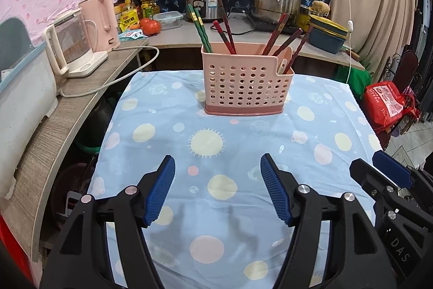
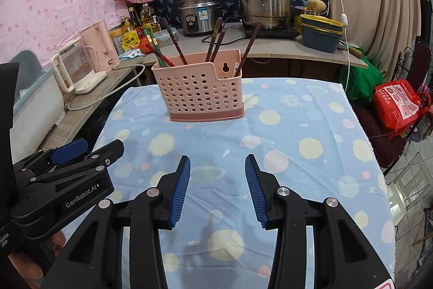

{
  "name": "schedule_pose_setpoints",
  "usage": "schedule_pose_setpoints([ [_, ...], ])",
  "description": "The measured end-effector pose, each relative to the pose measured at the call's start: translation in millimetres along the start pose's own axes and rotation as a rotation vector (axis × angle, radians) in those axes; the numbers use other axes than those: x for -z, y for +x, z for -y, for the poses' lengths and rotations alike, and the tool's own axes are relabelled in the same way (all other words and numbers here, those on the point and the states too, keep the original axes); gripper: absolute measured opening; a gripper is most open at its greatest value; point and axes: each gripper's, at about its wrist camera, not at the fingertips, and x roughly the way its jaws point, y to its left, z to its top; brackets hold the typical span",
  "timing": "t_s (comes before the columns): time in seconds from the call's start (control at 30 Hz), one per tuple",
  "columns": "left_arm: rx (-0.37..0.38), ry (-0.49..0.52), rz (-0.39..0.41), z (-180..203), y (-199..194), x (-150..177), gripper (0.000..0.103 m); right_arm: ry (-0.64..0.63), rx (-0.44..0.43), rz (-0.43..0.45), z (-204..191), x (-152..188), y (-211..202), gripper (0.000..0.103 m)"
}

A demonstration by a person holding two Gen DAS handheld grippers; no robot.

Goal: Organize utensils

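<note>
The left gripper (image 1: pixel 217 190) hangs empty over the blue cloth (image 1: pixel 243 153), jaws spread wide; just beside it the right gripper (image 2: pixel 217 190) is also empty, jaws parted less. Well ahead stands the pink holder (image 1: pixel 247 88) with every chopstick (image 1: pixel 277 35) already inside. The sorting looks finished or paused, so any next move means reaching forward to the holder.

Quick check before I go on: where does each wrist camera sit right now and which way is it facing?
Left wrist: on the left gripper, looking down across the blue tablecloth at the pink utensil basket; its open fingers show, right gripper at lower right.
Right wrist: on the right gripper, same heading; left gripper at lower left.
Shared: basket, chopsticks, tablecloth.
</note>
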Motion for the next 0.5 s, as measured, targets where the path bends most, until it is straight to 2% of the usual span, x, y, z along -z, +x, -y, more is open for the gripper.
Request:
schedule_pose_setpoints([
  [0.2, -0.006, 0.001, -0.009, 1.0, 2.2, 4.5, 0.067, -0.011, 0.01, -0.009, -1.8, 3.1, 2.5, 0.05],
  [0.5, -0.024, 0.013, -0.006, 1.9, 2.3, 8.5, 0.084, -0.004, 0.014, -0.012, -0.2, 5.7, 4.2, 0.06],
])
